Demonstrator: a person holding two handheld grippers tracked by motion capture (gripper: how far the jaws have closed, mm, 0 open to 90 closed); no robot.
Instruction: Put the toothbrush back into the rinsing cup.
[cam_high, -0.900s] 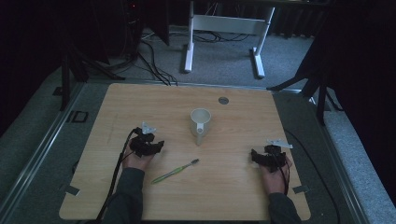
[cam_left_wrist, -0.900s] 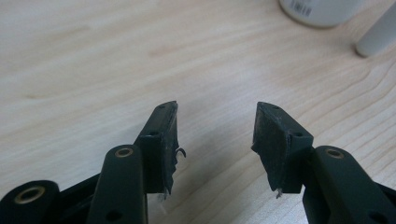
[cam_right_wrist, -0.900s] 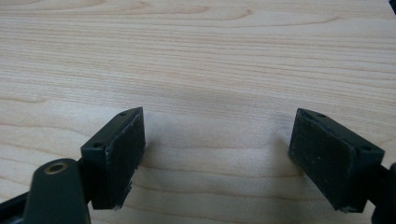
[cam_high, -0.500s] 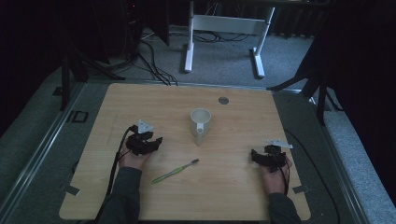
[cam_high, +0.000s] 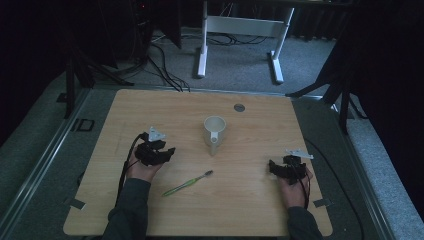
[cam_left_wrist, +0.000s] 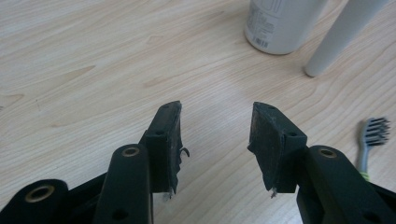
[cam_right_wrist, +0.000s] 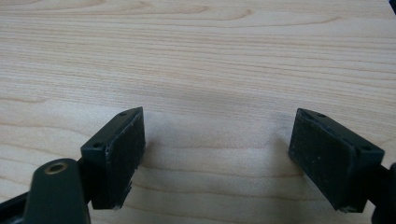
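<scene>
Wooden table (cam_high: 150, 105) lies bare around both gaping tongs (cam_high: 167, 151) (cam_high: 271, 165).

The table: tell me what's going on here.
A person holds a hand-held gripper in each hand over a wooden table. The left gripper and the right gripper are both open and hold nothing. A white mug stands mid-table. A green toothbrush lies untouched nearer the left gripper.
</scene>
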